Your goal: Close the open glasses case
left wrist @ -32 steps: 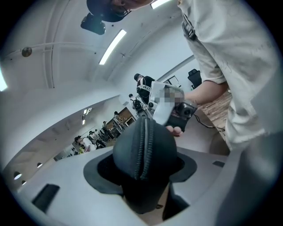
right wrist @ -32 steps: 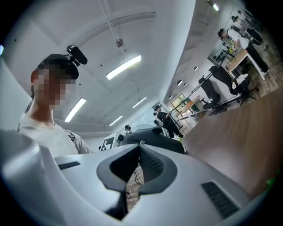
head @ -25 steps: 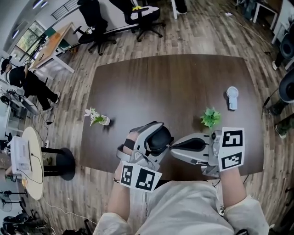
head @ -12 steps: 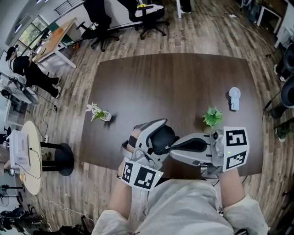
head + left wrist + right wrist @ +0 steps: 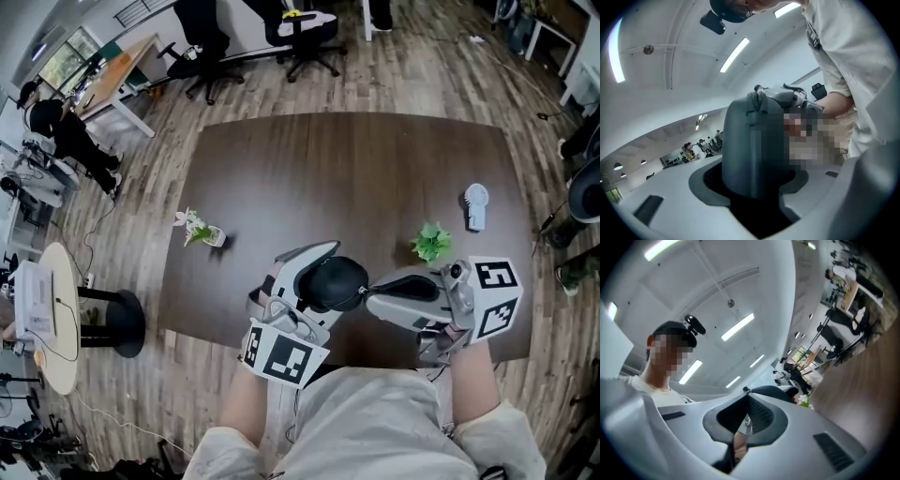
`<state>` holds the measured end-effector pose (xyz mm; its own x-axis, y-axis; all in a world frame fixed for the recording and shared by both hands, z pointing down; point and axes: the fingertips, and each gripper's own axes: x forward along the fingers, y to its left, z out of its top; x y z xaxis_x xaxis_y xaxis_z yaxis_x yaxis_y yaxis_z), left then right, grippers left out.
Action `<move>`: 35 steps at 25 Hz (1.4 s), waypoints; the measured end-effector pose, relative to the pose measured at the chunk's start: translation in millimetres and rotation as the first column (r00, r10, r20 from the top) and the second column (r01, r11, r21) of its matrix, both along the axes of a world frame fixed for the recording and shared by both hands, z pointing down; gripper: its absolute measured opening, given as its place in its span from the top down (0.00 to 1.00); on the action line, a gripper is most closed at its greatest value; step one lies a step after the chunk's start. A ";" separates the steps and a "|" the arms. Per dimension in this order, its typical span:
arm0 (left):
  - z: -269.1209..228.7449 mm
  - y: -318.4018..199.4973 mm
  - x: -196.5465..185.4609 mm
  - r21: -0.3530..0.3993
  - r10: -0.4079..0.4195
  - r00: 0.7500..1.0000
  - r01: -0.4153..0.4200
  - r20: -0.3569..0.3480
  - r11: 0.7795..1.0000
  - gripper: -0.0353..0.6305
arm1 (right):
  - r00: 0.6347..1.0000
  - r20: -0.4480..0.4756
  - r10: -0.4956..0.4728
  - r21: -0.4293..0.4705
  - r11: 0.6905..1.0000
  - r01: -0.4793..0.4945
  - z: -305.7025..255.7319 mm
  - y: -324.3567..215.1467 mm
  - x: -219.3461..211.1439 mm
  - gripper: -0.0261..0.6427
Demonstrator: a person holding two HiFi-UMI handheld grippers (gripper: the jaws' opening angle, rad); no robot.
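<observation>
In the head view the dark rounded glasses case (image 5: 335,283) hangs above the near edge of the brown table (image 5: 356,169). My left gripper (image 5: 319,274) is shut on it, and its jaws have just been closing with the case between them. In the left gripper view the case (image 5: 751,145) stands upright between the pads and fills the middle. Whether its lid is fully down I cannot tell. My right gripper (image 5: 368,293) is shut on nothing, with its tips just right of the case. In the right gripper view the closed tips (image 5: 746,395) point at the case (image 5: 777,391).
A small green plant (image 5: 429,241) stands right of the grippers, with a white handheld fan (image 5: 475,203) lying behind it. A little vase of white flowers (image 5: 200,232) sits at the table's left side. Office chairs (image 5: 300,28) stand beyond the far edge.
Both grippers have risen slightly, the case still in the left one. The right gripper has tilted upward, and its tips sit a little further right of the case.
</observation>
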<state>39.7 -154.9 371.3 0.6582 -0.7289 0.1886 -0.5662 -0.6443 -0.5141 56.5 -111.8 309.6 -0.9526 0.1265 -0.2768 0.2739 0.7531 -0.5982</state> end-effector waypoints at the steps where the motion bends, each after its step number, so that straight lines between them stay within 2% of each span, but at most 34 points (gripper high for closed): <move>1: 5.3 -2.6 -1.6 -0.018 -0.015 0.999 0.016 0.033 1.000 0.57 | 0.998 -0.053 0.044 0.041 0.998 -0.042 3.1 -2.6 -0.5 0.96; 3: 14.6 -7.9 -4.2 -0.048 -0.040 0.995 0.045 0.090 0.998 0.57 | 0.984 -0.137 0.113 0.110 0.989 -0.098 9.1 -7.0 -2.1 0.96; 7: 29.9 -17.1 -6.7 -0.085 -0.070 0.981 0.087 0.180 0.993 0.57 | 0.968 -0.211 0.132 0.158 0.982 -0.099 17.8 -4.7 -11.4 0.96; 13: 46.4 -24.1 -11.5 -0.116 -0.102 0.961 0.136 0.257 0.984 0.57 | 0.927 -0.322 0.192 0.241 0.964 -0.116 31.0 -4.1 -23.0 0.95; 19: 60.3 -29.2 -19.6 -0.127 -0.137 0.928 0.192 0.346 0.973 0.58 | 0.873 -0.417 0.253 0.323 0.939 -0.118 46.6 -6.9 -33.9 0.94; 23: 62.9 -30.2 -22.0 -0.124 -0.147 0.919 0.205 0.366 0.971 0.58 | 0.870 -0.425 0.248 0.320 0.941 -0.113 49.6 -7.3 -35.6 0.94; 26: 61.8 -30.8 -22.7 -0.135 -0.147 0.934 0.200 0.325 0.971 0.57 | 0.880 -0.398 0.260 0.333 0.934 -0.126 46.3 -8.4 -37.0 0.94; 29: 59.3 -26.1 -22.5 -0.185 -0.132 0.967 0.173 0.216 0.967 0.57 | 0.898 -0.309 0.315 0.403 0.898 -0.176 32.2 -10.8 -29.4 0.93; 32: 50.3 -15.3 -14.8 -0.259 -0.070 0.996 0.083 0.056 0.962 0.57 | 0.907 -0.206 0.366 0.490 0.841 -0.228 14.2 -13.8 -12.7 0.81; 34: 41.5 -6.5 -6.1 -0.290 -0.008 0.999 -0.004 -0.037 0.957 0.57 | 0.911 -0.150 0.385 0.546 0.800 -0.248 7.0 -13.4 -6.2 0.76; 35: 36.7 -1.4 -0.5 -0.298 0.033 0.997 -0.053 -0.071 0.953 0.57 | 0.917 -0.131 0.376 0.565 0.789 -0.242 5.0 -11.1 -5.5 0.73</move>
